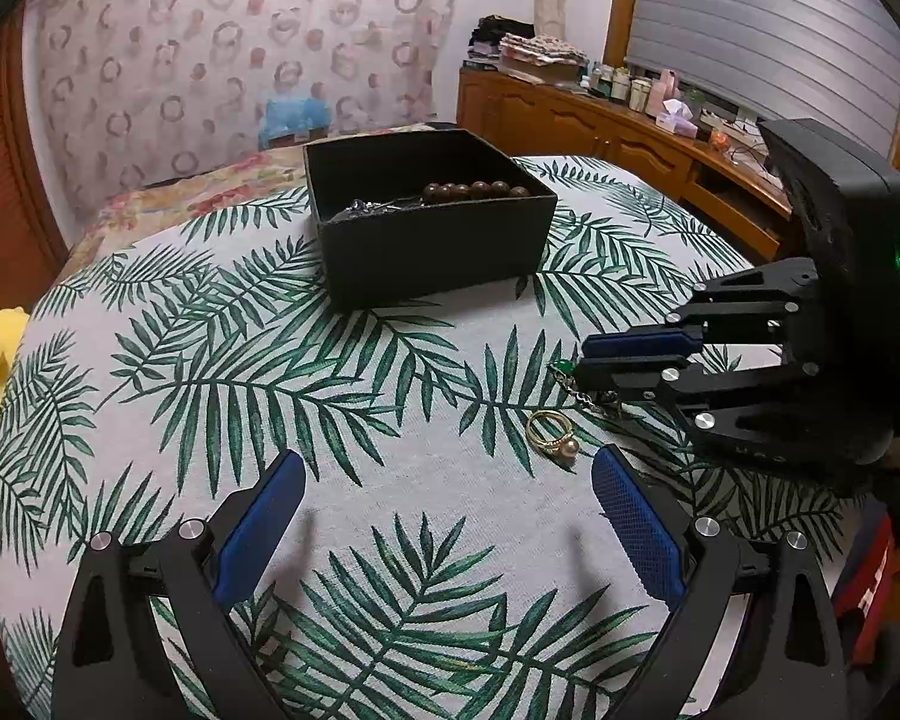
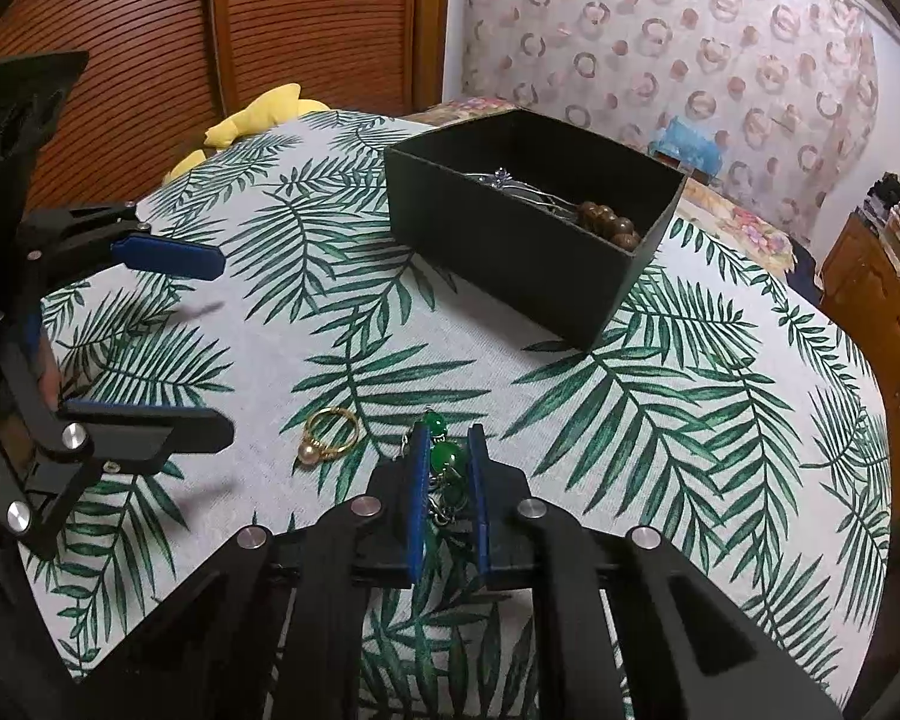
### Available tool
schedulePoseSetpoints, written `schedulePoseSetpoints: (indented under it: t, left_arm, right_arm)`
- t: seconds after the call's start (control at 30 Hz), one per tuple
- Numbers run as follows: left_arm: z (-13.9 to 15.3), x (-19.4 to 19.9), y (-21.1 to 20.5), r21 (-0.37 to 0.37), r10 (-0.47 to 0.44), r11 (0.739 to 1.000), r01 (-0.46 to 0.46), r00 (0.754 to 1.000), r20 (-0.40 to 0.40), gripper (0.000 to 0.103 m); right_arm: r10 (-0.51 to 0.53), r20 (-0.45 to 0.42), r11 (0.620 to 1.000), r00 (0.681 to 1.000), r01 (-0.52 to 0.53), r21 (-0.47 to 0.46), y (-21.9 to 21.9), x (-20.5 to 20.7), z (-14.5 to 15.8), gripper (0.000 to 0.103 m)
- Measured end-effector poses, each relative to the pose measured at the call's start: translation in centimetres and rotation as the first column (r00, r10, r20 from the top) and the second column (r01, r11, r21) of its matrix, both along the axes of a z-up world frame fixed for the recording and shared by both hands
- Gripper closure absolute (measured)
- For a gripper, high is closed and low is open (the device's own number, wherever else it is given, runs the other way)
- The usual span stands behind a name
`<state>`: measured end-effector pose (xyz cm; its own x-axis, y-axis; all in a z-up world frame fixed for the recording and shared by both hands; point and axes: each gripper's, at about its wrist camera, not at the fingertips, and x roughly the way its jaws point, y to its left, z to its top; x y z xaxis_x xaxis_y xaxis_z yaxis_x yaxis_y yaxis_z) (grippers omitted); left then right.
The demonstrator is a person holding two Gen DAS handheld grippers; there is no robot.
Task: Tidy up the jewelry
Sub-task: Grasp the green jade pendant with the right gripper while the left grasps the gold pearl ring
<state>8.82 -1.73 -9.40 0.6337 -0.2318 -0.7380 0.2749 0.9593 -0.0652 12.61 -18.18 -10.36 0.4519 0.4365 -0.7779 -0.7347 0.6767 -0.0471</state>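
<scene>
The tabletop (image 1: 390,480), draped in a palm-leaf cloth, carries everything. Beyond both hand-held grippers, well apart from them, sits a black box (image 1: 438,252) with its top open, holding a string of brown wooden beads (image 1: 477,190) and some silver pieces (image 2: 510,183).

The left hand-held gripper (image 1: 444,516) tilts steeply down toward the cloth, its blue pads spread wide with nothing between them. A gold ring (image 1: 551,432) with a pearl lies flat on the cloth just ahead of its right finger.

The right hand-held gripper (image 2: 445,450) also slopes down at the cloth, coming in from the left gripper's right side. Its pads are nearly together, clenched on a green-stone chain (image 2: 447,462). The chain's long axis runs along the fingers, pointing away toward the box, with one green bead poking out past the fingertips and the metal links trailing back between the pads.
</scene>
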Motion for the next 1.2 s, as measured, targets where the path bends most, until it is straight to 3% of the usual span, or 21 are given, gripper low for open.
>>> schedulePoseSetpoints:
  t: [0.4, 0.73, 0.9, 0.97, 1.07, 1.2]
  left_arm:
    - [-0.2, 0.7, -2.8, 0.030, -0.065, 0.997, 0.065, 0.998, 0.000, 0.012]
    - [-1.1, 1.3, -4.8, 0.045, -0.102, 0.994, 0.104, 0.994, -0.041, 0.059]
    - [-1.1, 1.4, -4.9, 0.050, -0.097, 0.994, 0.099, 0.995, -0.029, 0.063]
    - [-1.2, 1.3, -5.2, 0.061, -0.102, 0.993, 0.103, 0.995, -0.023, 0.074]
    - [-1.2, 1.2, -5.2, 0.069, -0.104, 0.992, 0.105, 0.994, -0.015, 0.083]
    - [-1.1, 1.2, -4.9, 0.039, -0.102, 0.994, 0.103, 0.995, -0.017, 0.083]
  right_arm:
    - [-0.067, 0.031, 0.993, 0.997, 0.064, 0.099, -3.5, -0.4, 2.7, 0.090]
    - [-0.087, 0.041, 0.990, 0.995, 0.082, 0.118, -4.7, -0.5, 3.3, 0.090]
    - [-0.088, 0.048, 0.989, 0.995, 0.082, 0.120, -5.1, -0.8, 3.5, 0.089]
    - [-0.089, 0.052, 0.989, 0.995, 0.082, 0.121, -5.1, -0.8, 3.7, 0.089]
    - [-0.092, 0.060, 0.989, 0.994, 0.084, 0.122, -5.1, -0.9, 4.0, 0.089]
    - [-0.086, 0.079, 0.990, 0.993, 0.076, 0.122, -4.8, -1.4, 4.8, 0.089]
